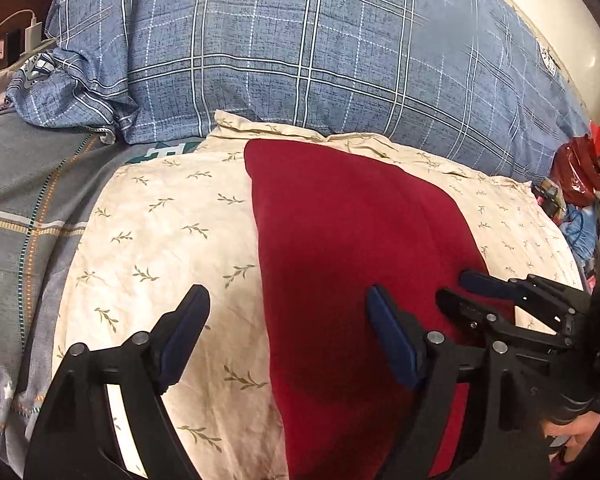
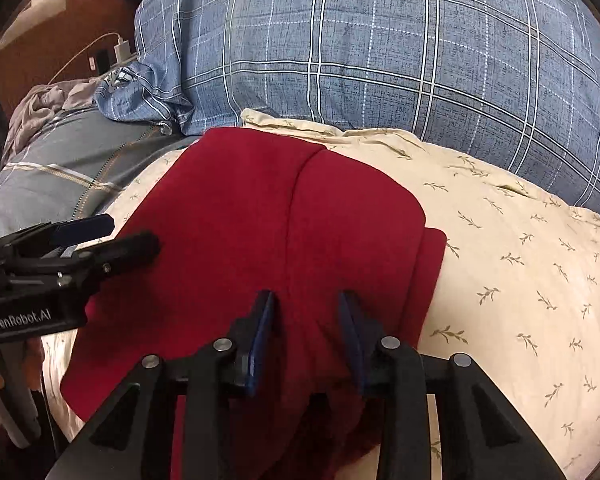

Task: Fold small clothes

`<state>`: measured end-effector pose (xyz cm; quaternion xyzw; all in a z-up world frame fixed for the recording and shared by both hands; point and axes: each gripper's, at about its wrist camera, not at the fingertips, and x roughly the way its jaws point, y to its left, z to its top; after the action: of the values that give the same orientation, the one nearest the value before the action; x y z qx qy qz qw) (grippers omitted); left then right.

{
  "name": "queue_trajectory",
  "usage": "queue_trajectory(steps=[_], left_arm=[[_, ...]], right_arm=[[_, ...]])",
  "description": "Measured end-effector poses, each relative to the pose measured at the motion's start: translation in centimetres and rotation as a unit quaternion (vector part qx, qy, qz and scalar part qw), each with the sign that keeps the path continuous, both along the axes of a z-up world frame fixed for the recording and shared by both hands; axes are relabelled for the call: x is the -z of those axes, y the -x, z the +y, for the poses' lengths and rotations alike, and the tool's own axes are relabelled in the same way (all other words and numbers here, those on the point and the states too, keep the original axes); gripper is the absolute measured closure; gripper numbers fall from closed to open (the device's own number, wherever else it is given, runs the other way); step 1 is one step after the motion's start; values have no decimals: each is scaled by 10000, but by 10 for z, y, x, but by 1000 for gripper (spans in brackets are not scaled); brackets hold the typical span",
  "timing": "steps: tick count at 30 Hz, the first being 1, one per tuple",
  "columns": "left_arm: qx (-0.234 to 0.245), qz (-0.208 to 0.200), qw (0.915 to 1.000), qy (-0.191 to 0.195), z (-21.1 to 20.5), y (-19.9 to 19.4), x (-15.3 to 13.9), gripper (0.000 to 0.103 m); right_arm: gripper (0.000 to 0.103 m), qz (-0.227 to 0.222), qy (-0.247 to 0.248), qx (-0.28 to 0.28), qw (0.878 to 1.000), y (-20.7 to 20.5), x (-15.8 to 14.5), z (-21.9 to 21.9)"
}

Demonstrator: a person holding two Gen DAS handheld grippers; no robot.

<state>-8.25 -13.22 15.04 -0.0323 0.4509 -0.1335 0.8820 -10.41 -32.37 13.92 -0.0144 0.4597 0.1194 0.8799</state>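
Observation:
A dark red garment lies folded on a cream pillow with a leaf print. My left gripper is open and empty, hovering over the garment's left edge, one finger over the pillow and one over the cloth. In the right wrist view the red garment shows a fold line down its middle and a layer sticking out at the right. My right gripper stands partly open with red cloth bunched between its fingers at the near edge. The right gripper also shows in the left wrist view, and the left gripper in the right wrist view.
A blue plaid duvet is piled behind the pillow. A grey checked sheet lies to the left. A white charger and cable sit at the far left. Red and blue bags lie at the right edge.

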Motion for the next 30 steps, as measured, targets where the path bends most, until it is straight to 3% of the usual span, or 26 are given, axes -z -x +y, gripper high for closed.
queue_trajectory(steps=[4, 11, 17, 21, 24, 30], left_arm=[[-85, -64, 9999, -19, 0, 6, -3, 22], [-194, -141, 9997, -79, 6, 20, -10, 22], [-240, -215, 9994, -122, 5, 33, -15, 22], [-207, -366, 9988, -266, 4, 41, -23, 22], [-246, -504, 9979, -316, 6, 47, -29, 22], [-345, -649, 9969, -285, 11, 53, -41, 22]], right_arm=[[67, 90, -119, 71, 9999, 2, -10, -3], [61, -175, -324, 124, 9992, 39, -34, -1], [59, 16, -166, 256, 9995, 49, -14, -4], [59, -10, -372, 387, 9986, 54, -17, -13], [50, -222, -545, 493, 9970, 62, -33, -17], [37, -718, -322, 541, 9954, 75, -55, -7]])
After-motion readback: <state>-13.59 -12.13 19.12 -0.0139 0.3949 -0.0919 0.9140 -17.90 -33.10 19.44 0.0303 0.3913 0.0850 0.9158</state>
